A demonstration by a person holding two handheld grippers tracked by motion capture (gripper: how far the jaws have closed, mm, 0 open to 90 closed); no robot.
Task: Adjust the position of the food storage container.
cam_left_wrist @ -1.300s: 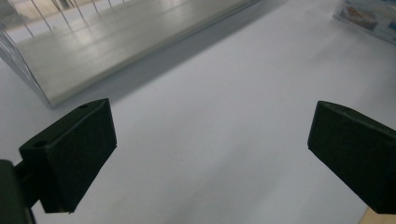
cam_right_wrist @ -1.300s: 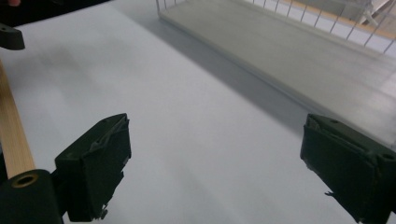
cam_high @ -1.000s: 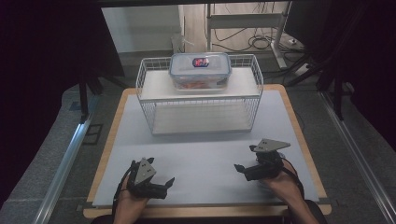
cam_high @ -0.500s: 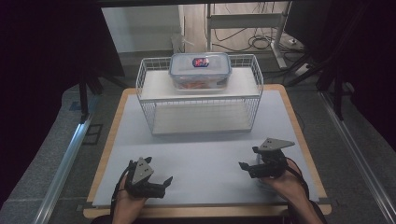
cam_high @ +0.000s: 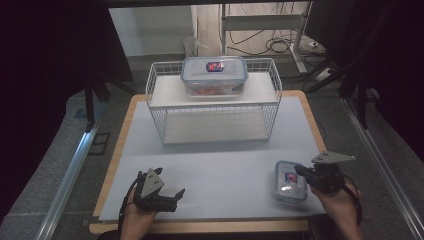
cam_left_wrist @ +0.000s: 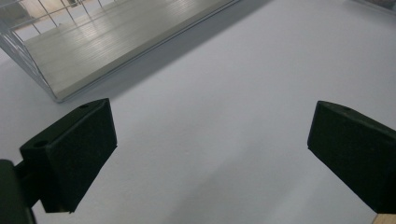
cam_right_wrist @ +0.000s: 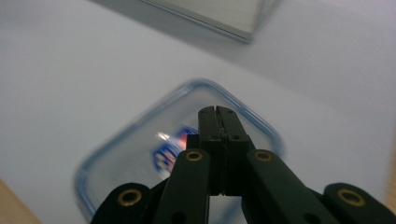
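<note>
A small clear container with a blue-rimmed lid lies flat on the white table at the front right. My right gripper hovers at its right edge. In the right gripper view the jaws are pressed together with nothing between them, and the right gripper points over the small container's lid. A larger container of the same kind sits on the top shelf of a white wire rack. Near the front left edge, my left gripper is open over bare table, and the left gripper holds nothing.
The rack stands at the back middle of the table, with its lower shelf bare. The table's wooden edge runs along the front. Dark curtains and a metal rail flank the table.
My right gripper has drawn back to the right, and the small container now shows on the table beside it. The left gripper has shifted slightly toward the front.
</note>
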